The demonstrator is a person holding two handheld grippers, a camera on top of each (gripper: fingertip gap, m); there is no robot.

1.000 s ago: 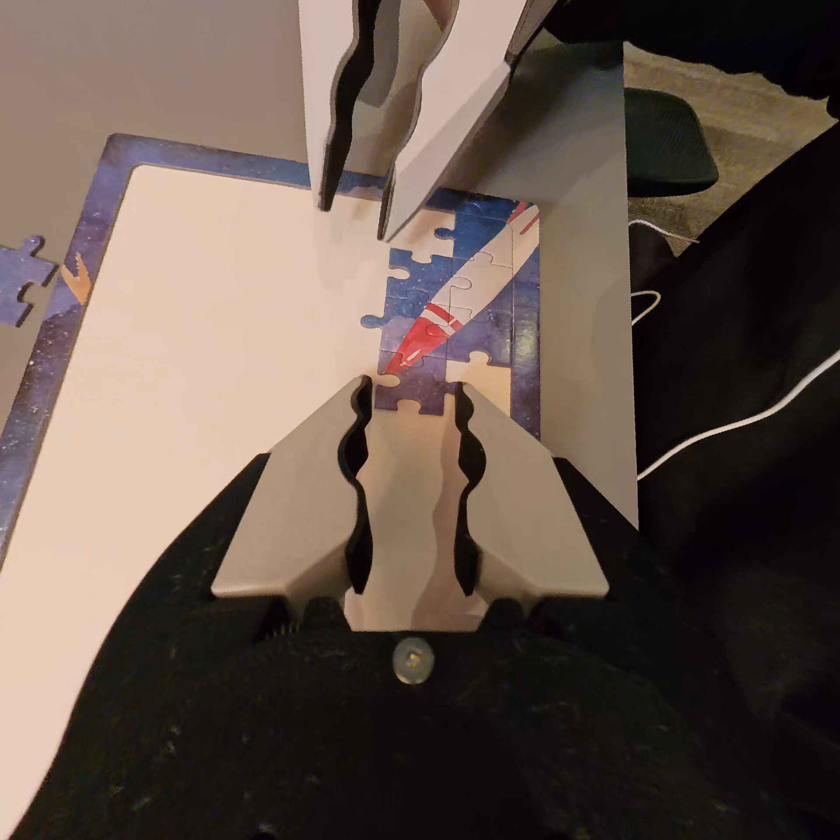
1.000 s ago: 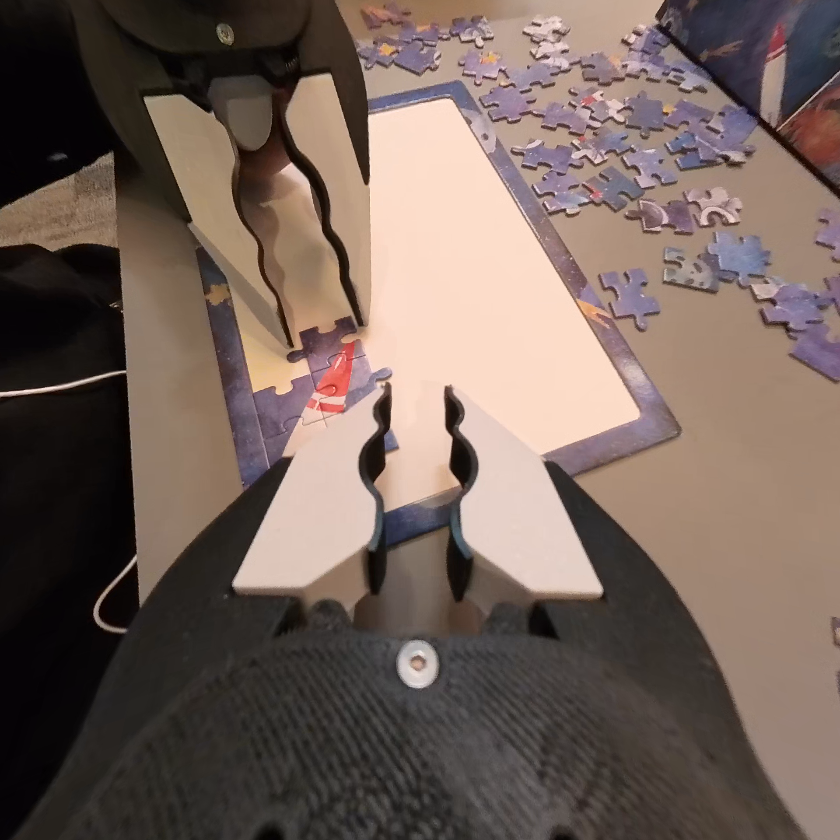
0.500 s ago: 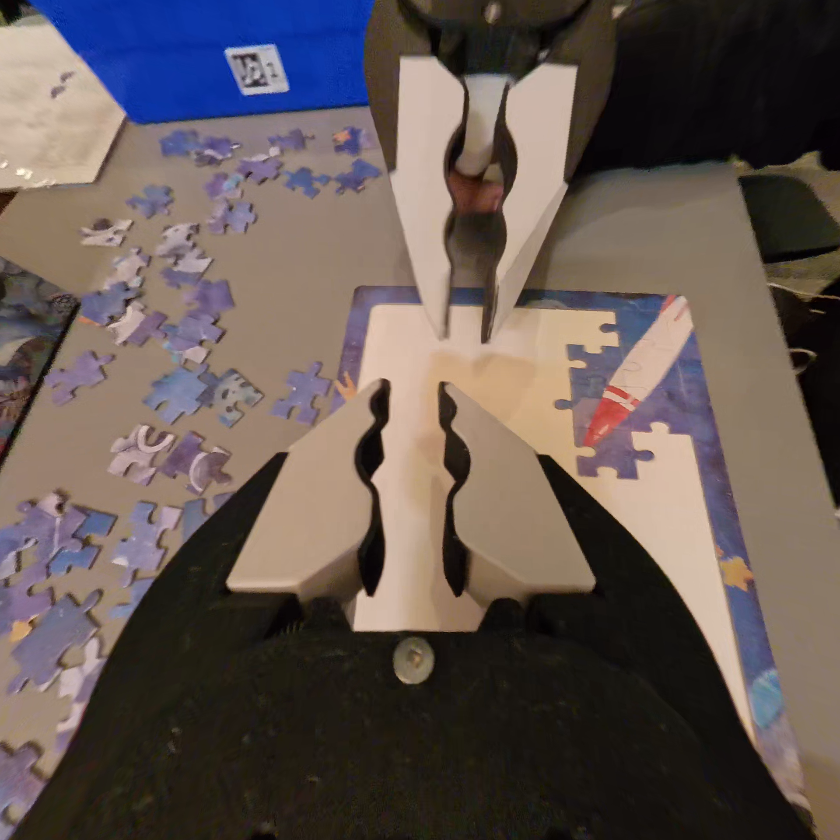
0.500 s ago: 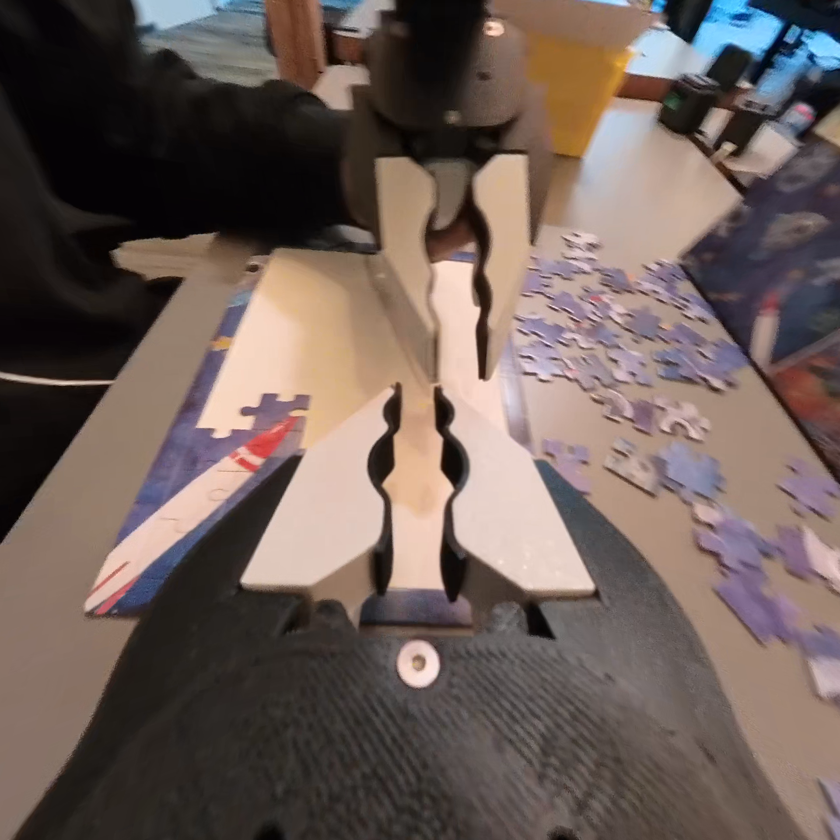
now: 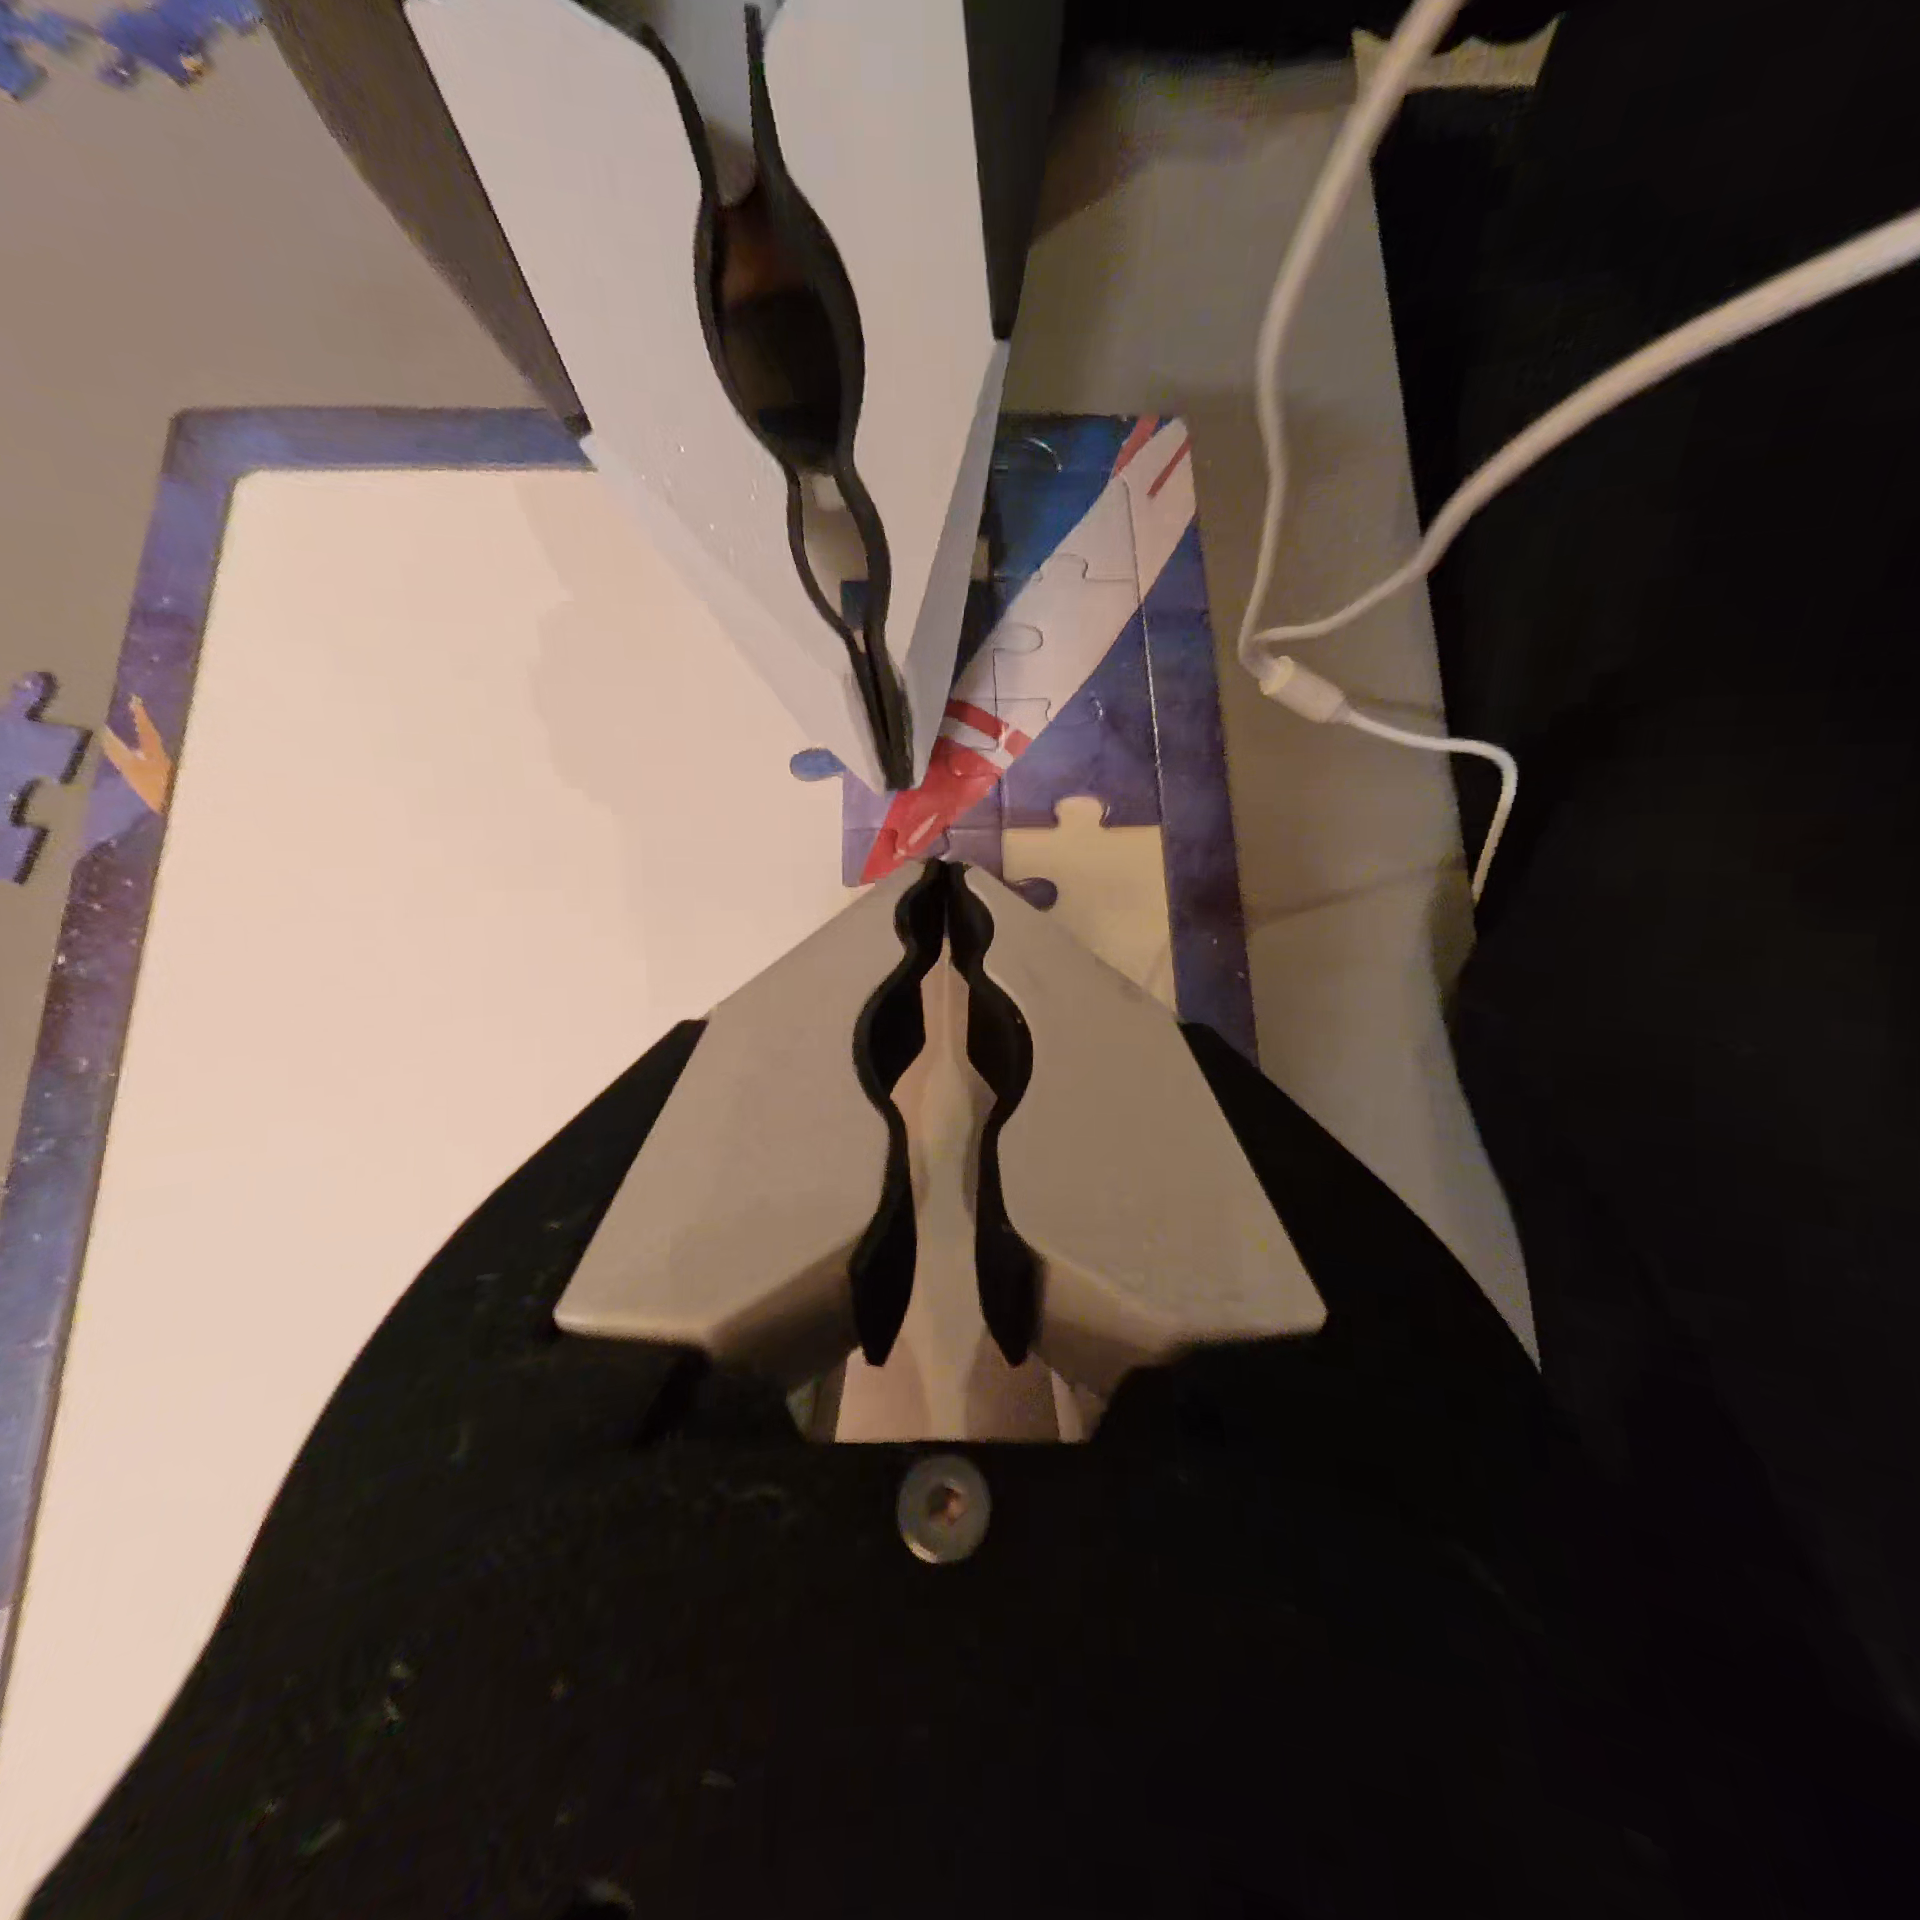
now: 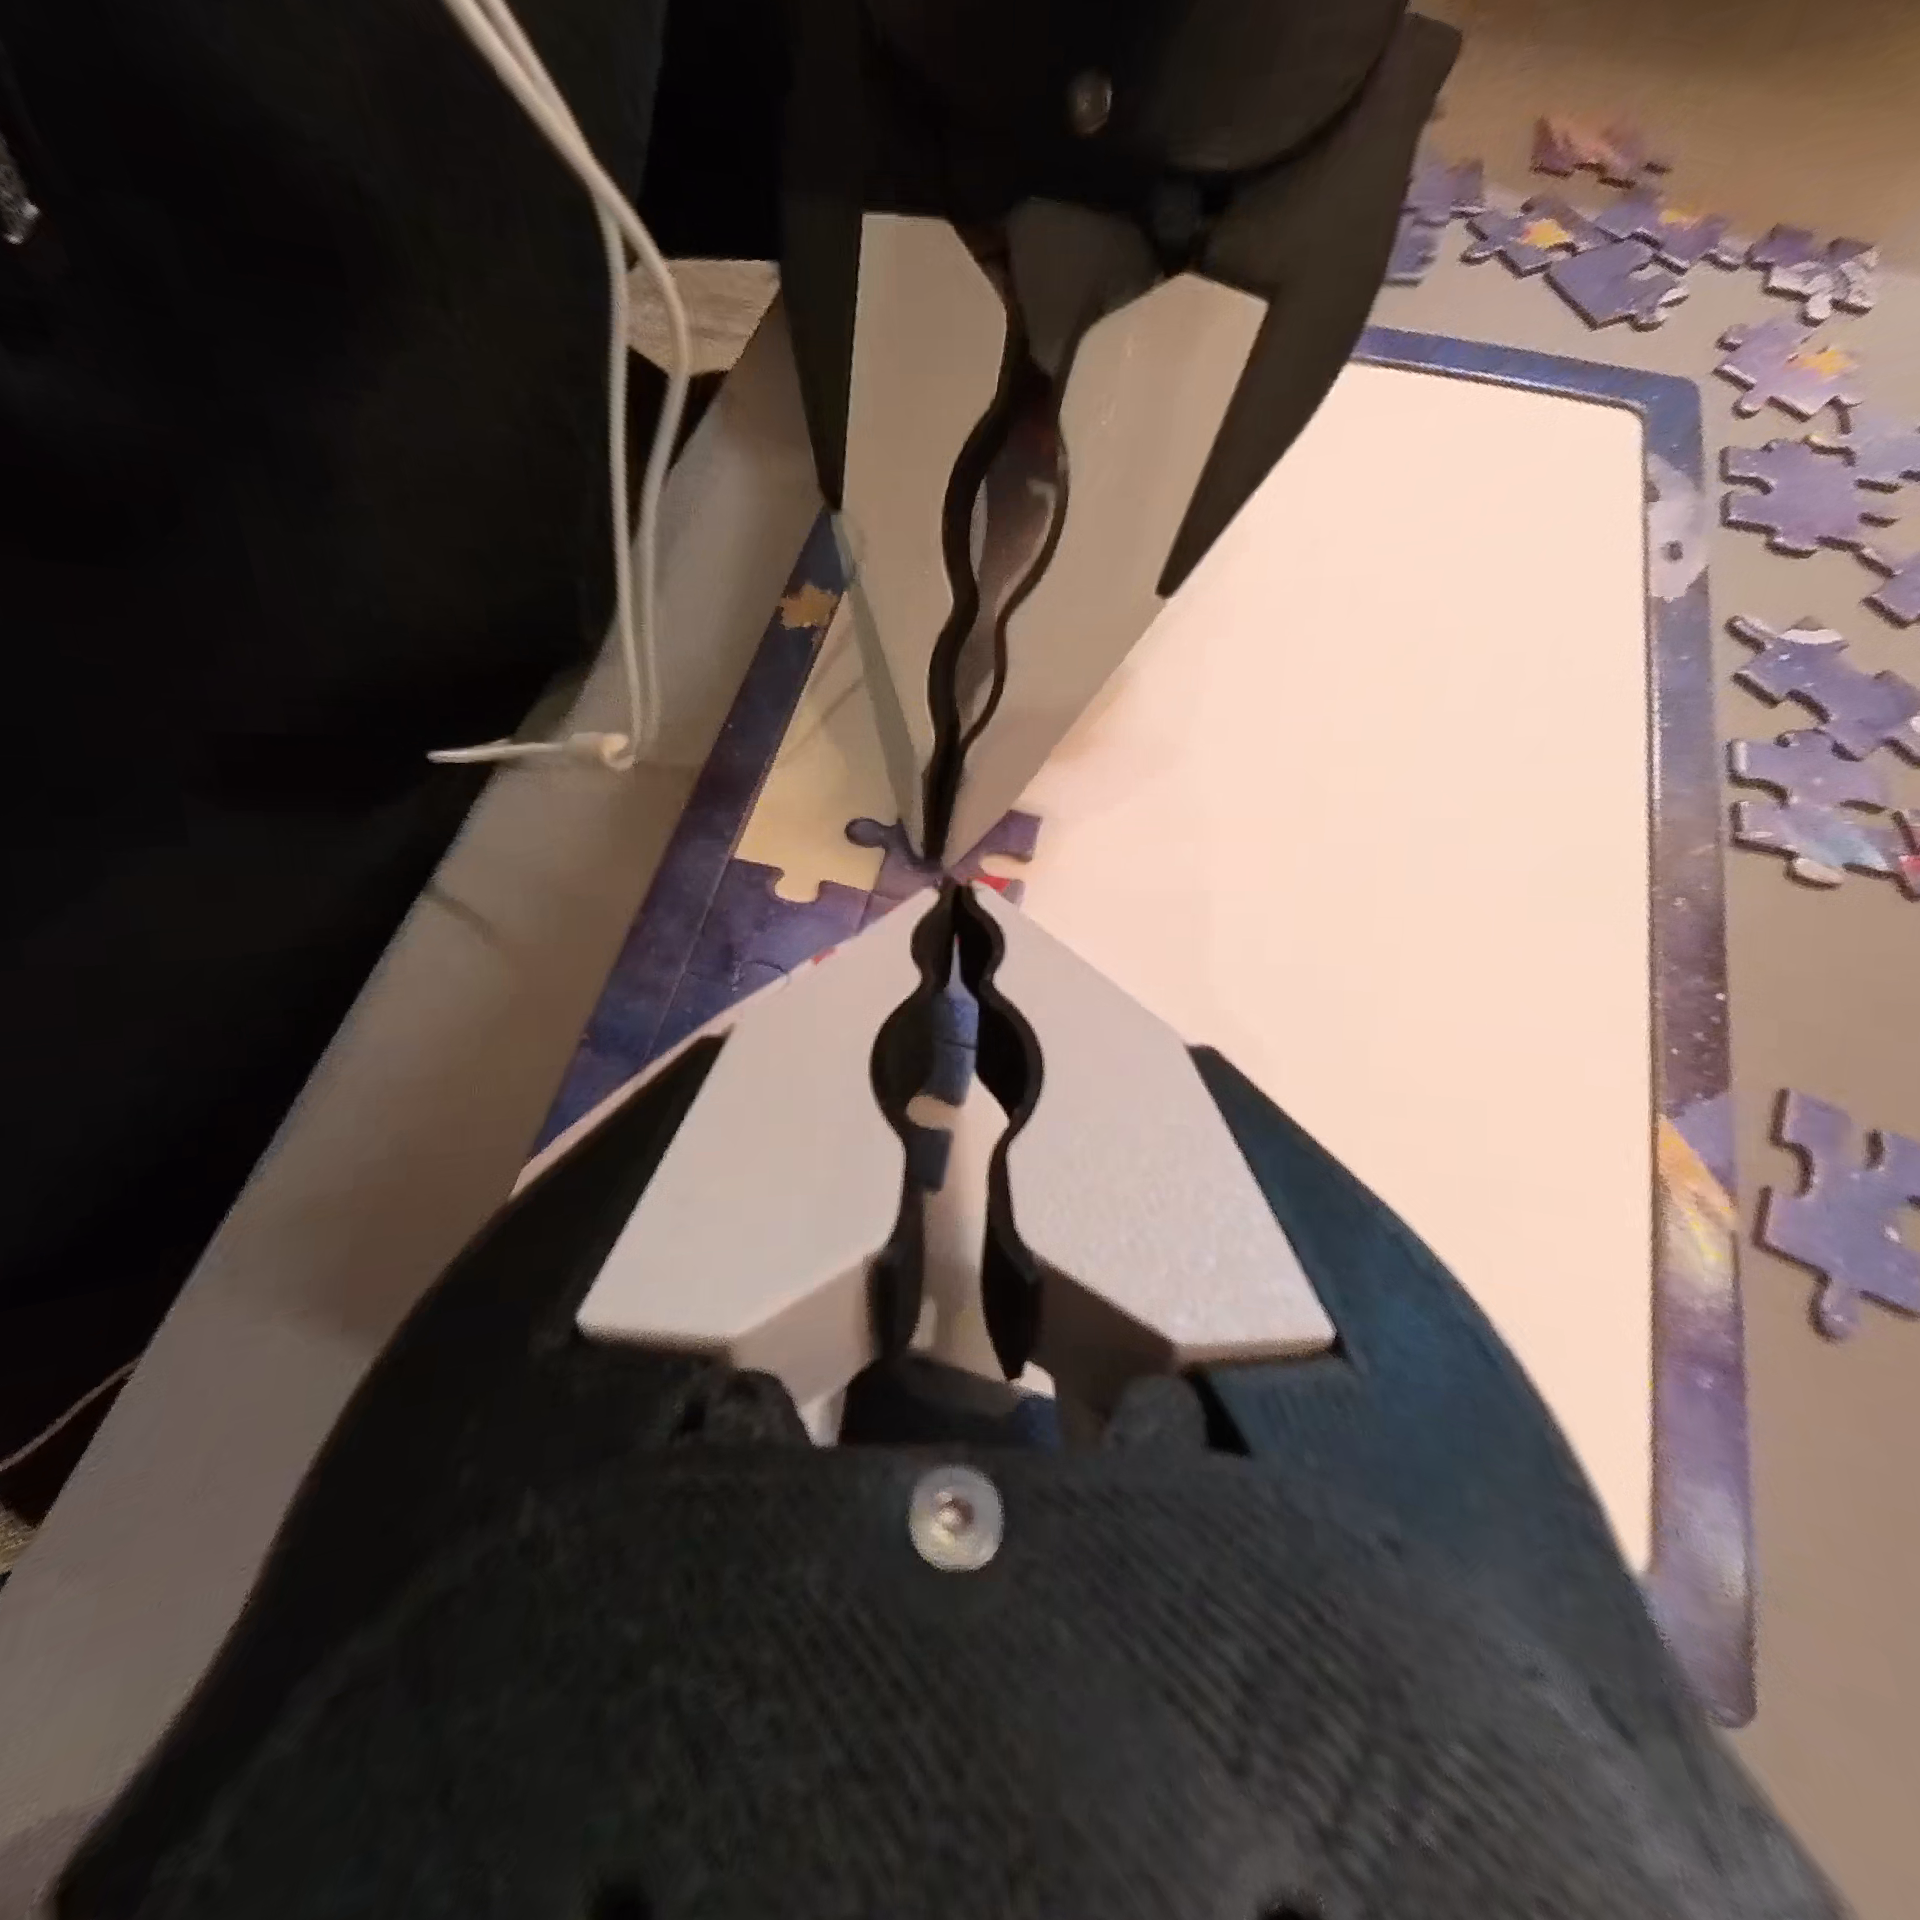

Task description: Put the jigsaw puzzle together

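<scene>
Blue puzzle pieces (image 5: pixel 1081 727) sit joined in the tray (image 5: pixel 135 935) corner. The left gripper (image 5: pixel 943 878) and right gripper (image 6: pixel 951 896) are both pinched closed, holding nothing, tips pressing the pieces flat. Next, I think, fetch a loose piece (image 6: pixel 1839 1226).

Dim warm light, wide-angle edge stretch, slight motion blur.

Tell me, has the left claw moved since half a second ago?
Yes. The left claw came down toward the assembled rocket pieces in the puzzle frame.
</scene>
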